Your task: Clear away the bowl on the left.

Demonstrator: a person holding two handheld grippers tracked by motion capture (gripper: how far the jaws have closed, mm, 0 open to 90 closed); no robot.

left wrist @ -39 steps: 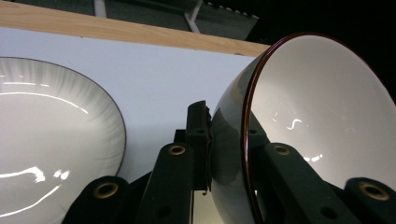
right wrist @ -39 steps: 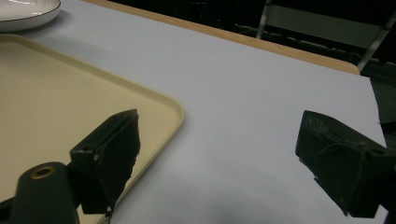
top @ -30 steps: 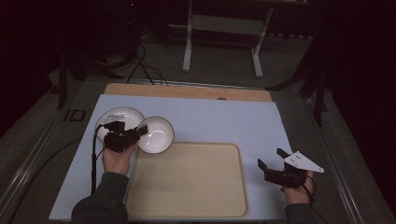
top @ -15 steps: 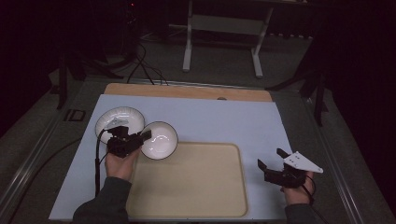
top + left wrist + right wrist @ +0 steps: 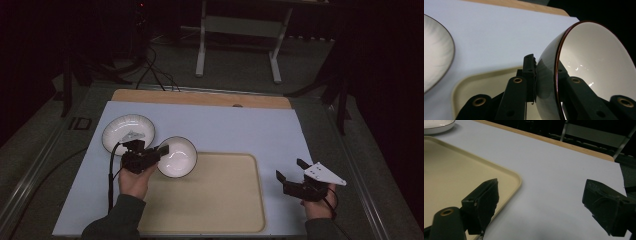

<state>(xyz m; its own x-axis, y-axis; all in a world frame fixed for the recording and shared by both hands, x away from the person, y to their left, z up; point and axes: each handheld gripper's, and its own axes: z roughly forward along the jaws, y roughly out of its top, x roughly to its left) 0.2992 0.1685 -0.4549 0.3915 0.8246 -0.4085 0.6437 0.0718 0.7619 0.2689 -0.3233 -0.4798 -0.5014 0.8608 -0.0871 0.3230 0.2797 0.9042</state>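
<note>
A white bowl (image 5: 177,156) with a dark rim hangs tilted over the top-left corner of the beige tray (image 5: 220,210). My left gripper (image 5: 159,151) is shut on the bowl's rim, one jaw outside and one inside, as the left gripper view shows on the bowl (image 5: 594,67). A white plate (image 5: 128,131) lies on the table behind the left hand. My right gripper (image 5: 289,170) stands open and empty over the white table surface, just right of the tray (image 5: 454,172).
The white mat (image 5: 240,127) covers the table, with a wooden strip (image 5: 200,98) along its far edge. A metal stand (image 5: 240,30) rises beyond the table. The plate's rim (image 5: 436,128) lies far off in the right gripper view.
My left gripper has carried the bowl toward me and to the right, from beside the plate to above the tray's corner. The right gripper has not moved.
</note>
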